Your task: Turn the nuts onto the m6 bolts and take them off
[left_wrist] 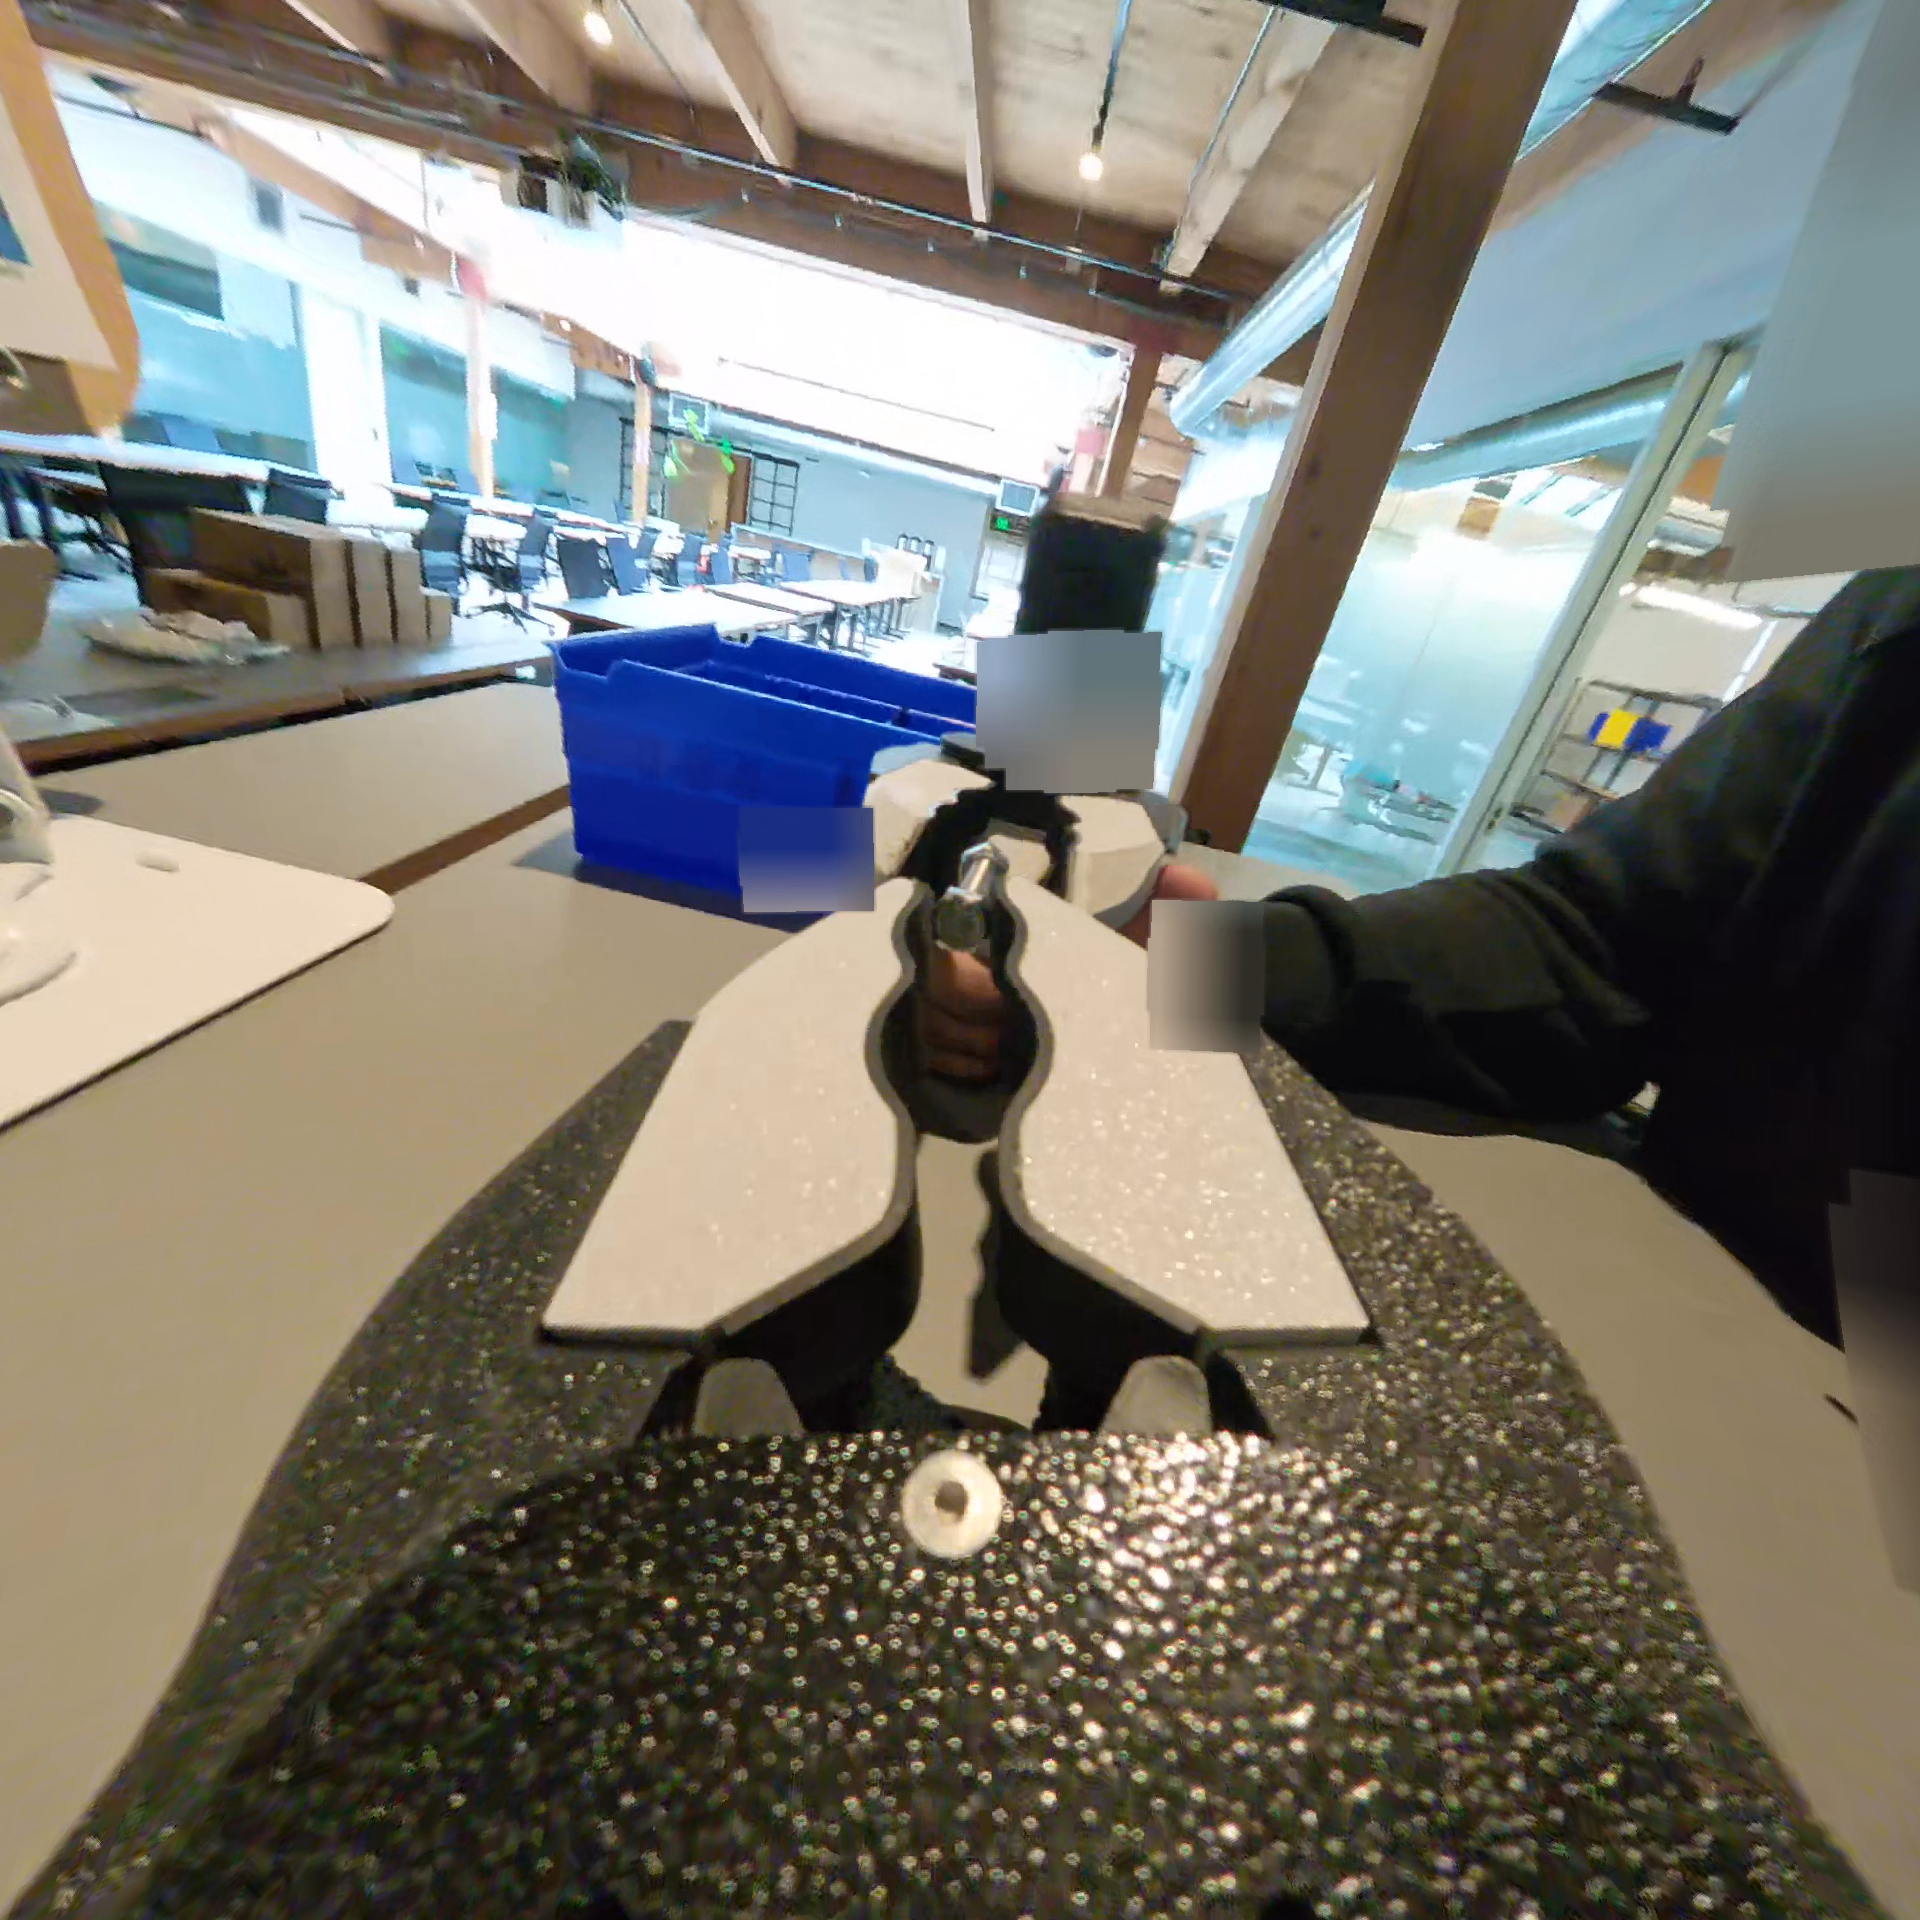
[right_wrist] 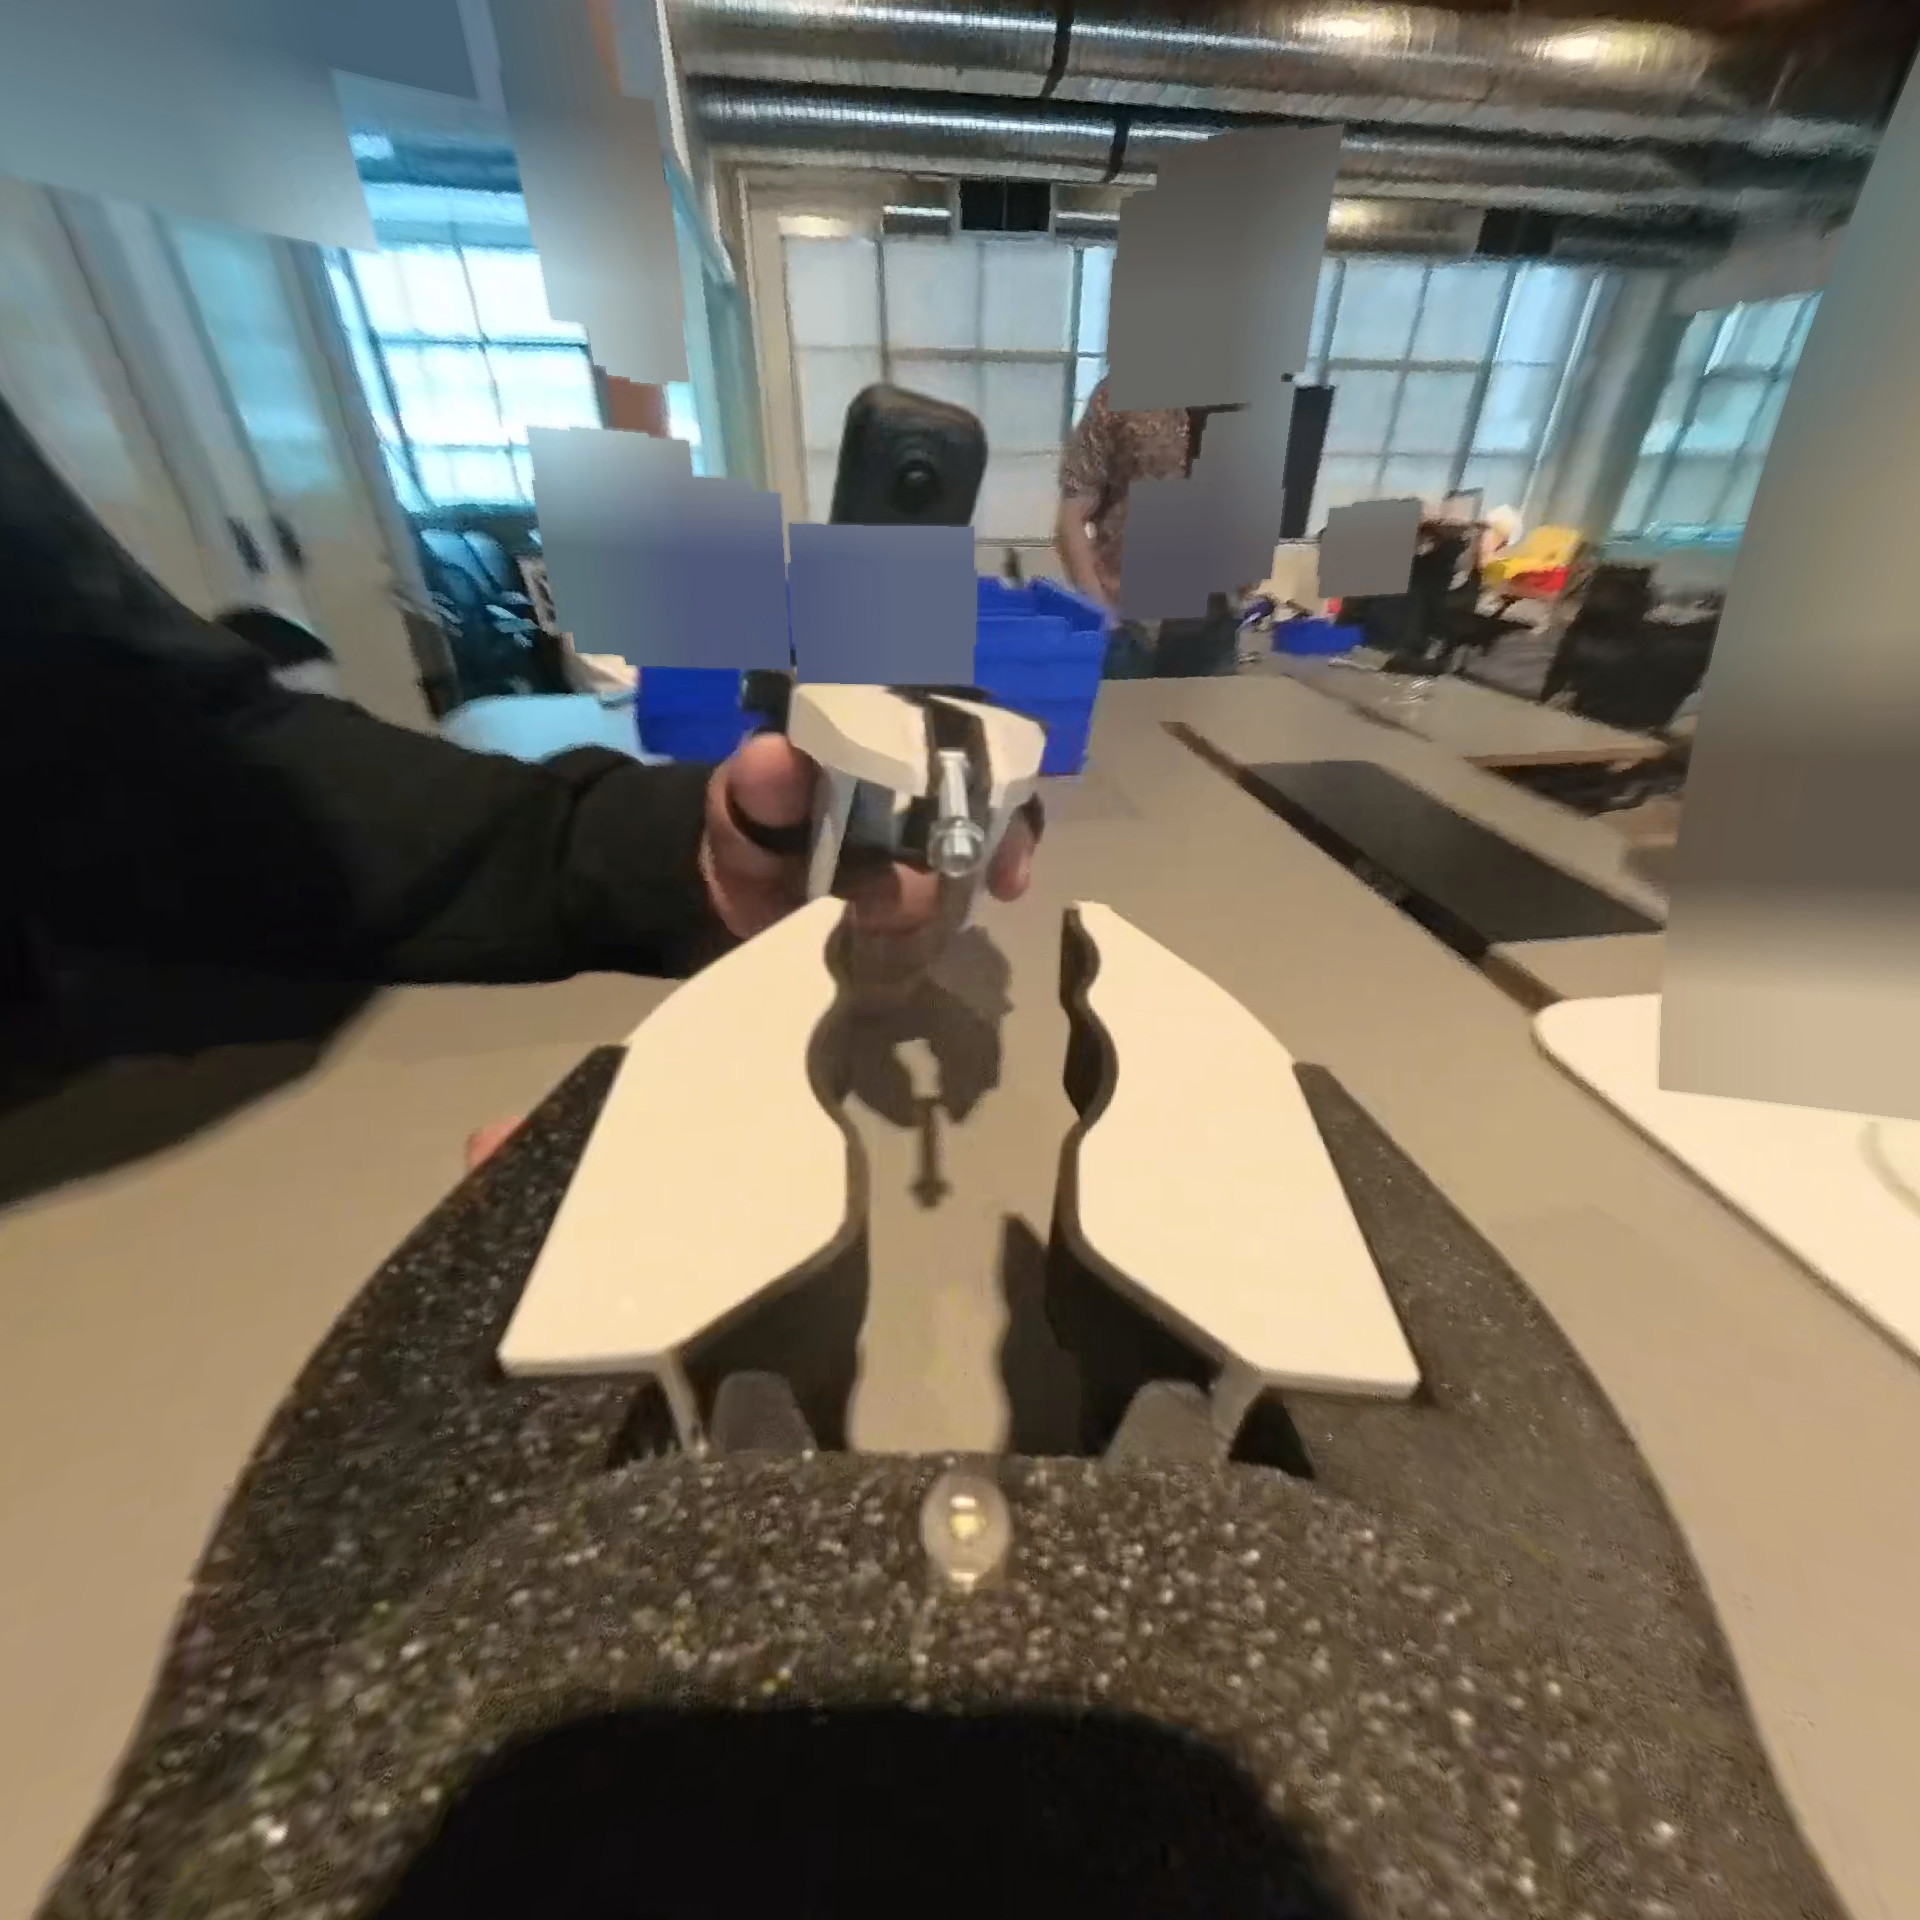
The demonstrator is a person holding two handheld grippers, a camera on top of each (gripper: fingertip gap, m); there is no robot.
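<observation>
My left gripper (left_wrist: 961,906) is shut on a silver M6 bolt (left_wrist: 964,914), gripping it near its hex head with the shaft pointing away. In the right wrist view the left gripper (right_wrist: 920,774) faces me with the bolt (right_wrist: 948,795) sticking out, and a flanged nut (right_wrist: 958,852) sits on the bolt's near end. My right gripper (right_wrist: 958,906) is open and empty, its tips just short of the nut. In the left wrist view the right gripper (left_wrist: 1013,831) stands open around the bolt's far end. Both are held above the grey table (left_wrist: 416,1091).
A blue bin (left_wrist: 717,748) stands behind the grippers and also shows in the right wrist view (right_wrist: 1039,644). A white mat (left_wrist: 177,945) lies at the left, seen at the right in the right wrist view (right_wrist: 1766,1164). A wooden post (left_wrist: 1351,468) rises behind. A person (right_wrist: 1117,488) stands far back. The tips of both grippers are at nearly the same place.
</observation>
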